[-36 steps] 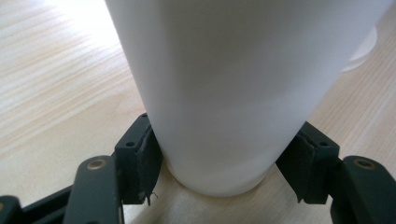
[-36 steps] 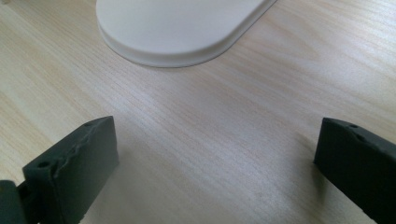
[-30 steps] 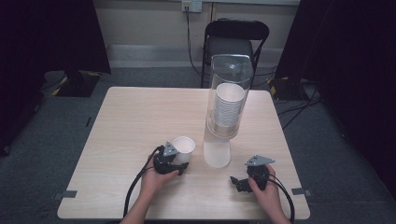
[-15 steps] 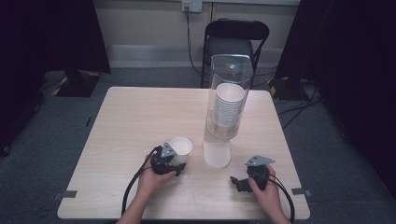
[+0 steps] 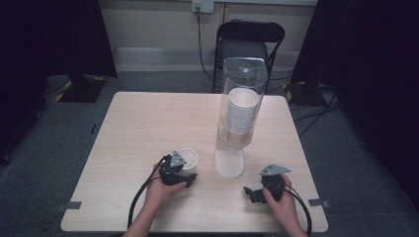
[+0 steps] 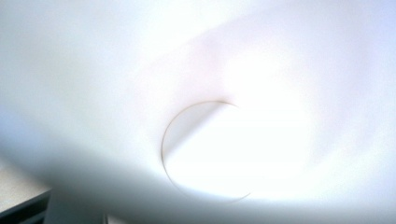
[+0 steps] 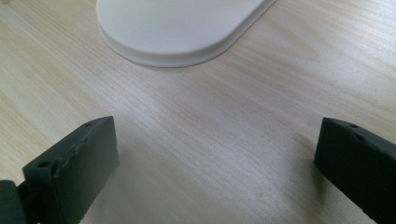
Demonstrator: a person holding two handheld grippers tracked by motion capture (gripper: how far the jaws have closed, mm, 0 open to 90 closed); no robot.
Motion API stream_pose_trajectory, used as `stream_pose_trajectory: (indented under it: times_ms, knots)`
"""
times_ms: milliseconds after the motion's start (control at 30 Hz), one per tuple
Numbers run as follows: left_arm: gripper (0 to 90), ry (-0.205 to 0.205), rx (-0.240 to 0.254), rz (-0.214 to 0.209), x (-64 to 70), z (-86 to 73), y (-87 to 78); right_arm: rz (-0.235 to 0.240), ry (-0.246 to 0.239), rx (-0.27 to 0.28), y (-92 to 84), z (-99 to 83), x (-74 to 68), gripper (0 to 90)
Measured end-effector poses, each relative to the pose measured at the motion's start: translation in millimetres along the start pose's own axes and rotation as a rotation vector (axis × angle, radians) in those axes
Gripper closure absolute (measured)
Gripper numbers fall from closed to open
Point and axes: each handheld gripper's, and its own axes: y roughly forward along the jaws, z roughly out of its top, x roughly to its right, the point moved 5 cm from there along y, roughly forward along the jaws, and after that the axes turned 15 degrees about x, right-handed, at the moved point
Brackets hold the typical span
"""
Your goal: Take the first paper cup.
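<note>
A white paper cup (image 5: 188, 157) stands upright on the wooden table (image 5: 143, 128), just in front of my left gripper (image 5: 187, 171). The left gripper view looks straight into the cup's white inside (image 6: 210, 116) from very close. This gripper's jaws have just been opening at the cup's near wall, and I see no pad pressing on it. My right gripper (image 5: 252, 191) rests low over the table at the right, open, with bare wood between its fingertips (image 7: 215, 163). A clear cup dispenser (image 5: 240, 98) holds a stack of white cups (image 5: 242, 111).
The dispenser's white base (image 5: 230, 165) stands between the two grippers and shows ahead of the right one (image 7: 177, 28). A black folding chair (image 5: 247, 47) stands behind the table. Cables trail from both grippers off the near table edge.
The white cup has shifted slightly toward the left hand. Both hands have kept their places.
</note>
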Motion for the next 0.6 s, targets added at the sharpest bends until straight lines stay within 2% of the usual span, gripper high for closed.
stream_pose_trajectory:
  times_ms: [233, 400, 500, 600]
  knots:
    - [20.8, -0.004, -0.011, -0.006, -0.8, -2.4, -3.7, 0.001, 0.0, 0.001, 0.1, 0.0, 0.0, 0.0]
    - [18.6, 0.001, -0.008, -0.002, -4.1, -8.2, -13.5, 0.001, 0.0, 0.001, 0.1, 0.0, 0.0, 0.0]
    - [16.4, -0.018, -0.009, -0.004, -4.7, -11.8, -19.3, 0.0, 0.0, 0.0, 0.0, 0.0, 0.0, 0.0]
    - [15.3, -0.006, -0.015, -0.011, -6.9, -13.9, -23.8, 0.001, 0.001, 0.001, 0.1, 0.0, 0.0, 0.0]
